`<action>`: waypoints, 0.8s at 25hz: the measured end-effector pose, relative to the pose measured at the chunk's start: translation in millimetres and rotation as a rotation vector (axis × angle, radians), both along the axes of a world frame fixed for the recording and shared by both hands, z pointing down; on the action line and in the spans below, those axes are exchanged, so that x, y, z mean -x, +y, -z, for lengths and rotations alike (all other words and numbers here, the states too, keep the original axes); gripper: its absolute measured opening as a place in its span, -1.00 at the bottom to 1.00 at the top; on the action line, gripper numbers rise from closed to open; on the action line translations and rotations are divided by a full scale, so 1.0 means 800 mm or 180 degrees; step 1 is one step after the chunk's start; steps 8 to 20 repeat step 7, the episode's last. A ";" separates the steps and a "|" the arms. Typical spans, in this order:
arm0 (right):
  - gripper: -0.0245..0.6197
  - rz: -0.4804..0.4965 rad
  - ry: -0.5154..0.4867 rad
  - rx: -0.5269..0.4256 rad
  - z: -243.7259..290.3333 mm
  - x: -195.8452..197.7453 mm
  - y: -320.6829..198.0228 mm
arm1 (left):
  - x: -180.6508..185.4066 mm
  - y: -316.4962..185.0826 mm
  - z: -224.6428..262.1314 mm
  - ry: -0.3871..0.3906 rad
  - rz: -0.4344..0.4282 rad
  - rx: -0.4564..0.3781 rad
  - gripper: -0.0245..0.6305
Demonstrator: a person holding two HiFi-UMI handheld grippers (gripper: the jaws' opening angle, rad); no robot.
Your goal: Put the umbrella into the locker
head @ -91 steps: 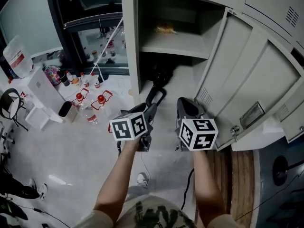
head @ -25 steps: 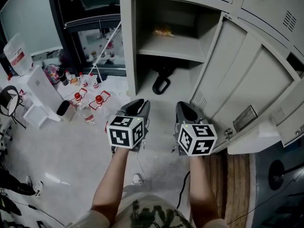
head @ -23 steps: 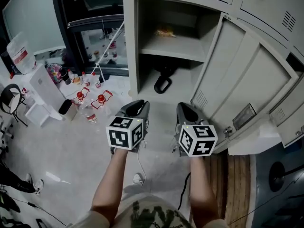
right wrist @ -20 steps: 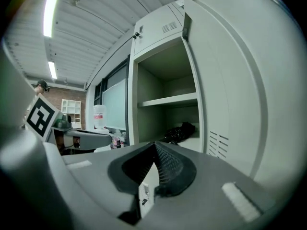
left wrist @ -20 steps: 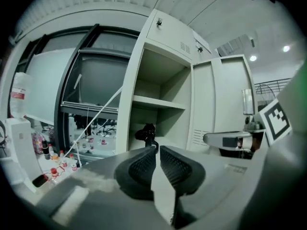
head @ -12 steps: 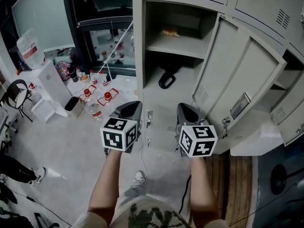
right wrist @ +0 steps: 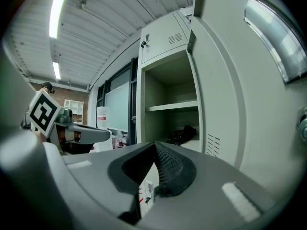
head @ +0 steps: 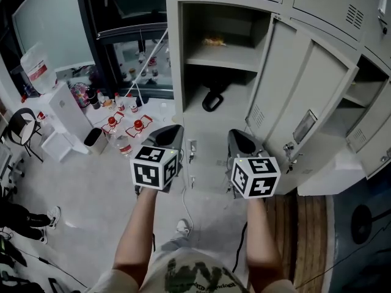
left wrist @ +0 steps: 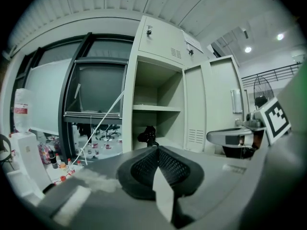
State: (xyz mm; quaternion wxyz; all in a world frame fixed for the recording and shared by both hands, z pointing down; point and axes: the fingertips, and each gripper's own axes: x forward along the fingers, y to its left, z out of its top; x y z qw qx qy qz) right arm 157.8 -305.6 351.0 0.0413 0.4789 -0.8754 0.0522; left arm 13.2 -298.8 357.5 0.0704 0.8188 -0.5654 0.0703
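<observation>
the umbrella (head: 212, 99), black and folded, is seen lying inside the open locker (head: 173, 54), on the floor of the lower compartment beneath the shelf (head: 227, 57). its looped handle is turned toward the opening. in the left gripper view the umbrella (left wrist: 147, 135) is seen as a dark bundle just above the fingertips in the picture, deep in the compartment. in the right gripper view it (right wrist: 183, 134) lies low in the same compartment, to the right of the fingertips.

the left gripper (head: 176, 129) is held out in front of the locker, over the floor, well apart from the umbrella. its fingers (left wrist: 143, 166) are pressed together, and nothing is held between them. the right gripper (head: 234, 133) is held beside it, just left of the open locker door (head: 305, 96), and is likewise well apart from the umbrella. its fingers (right wrist: 169, 169) are closed tip to tip, with nothing caught between them.

a small orange thing (head: 213, 41) is seen on the shelf. red-capped bottles (head: 138, 127) are stood on the floor to the left of the locker.
</observation>
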 end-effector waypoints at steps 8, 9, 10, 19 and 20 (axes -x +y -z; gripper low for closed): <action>-0.93 0.0013 0.0003 0.0012 -0.002 0.004 0.000 | 0.000 0.000 -0.003 -0.0015 -0.0025 0.0032 -0.91; -0.93 0.0013 0.0003 0.0012 -0.002 0.004 0.000 | 0.000 0.000 -0.003 -0.0015 -0.0025 0.0032 -0.91; -0.93 0.0013 0.0003 0.0012 -0.002 0.004 0.000 | 0.000 0.000 -0.003 -0.0015 -0.0025 0.0032 -0.91; -0.93 0.0013 0.0003 0.0012 -0.002 0.004 0.000 | 0.000 0.000 -0.003 -0.0015 -0.0025 0.0032 -0.91; -0.93 0.0013 0.0003 0.0012 -0.002 0.004 0.000 | 0.000 0.000 -0.003 -0.0015 -0.0025 0.0032 -0.91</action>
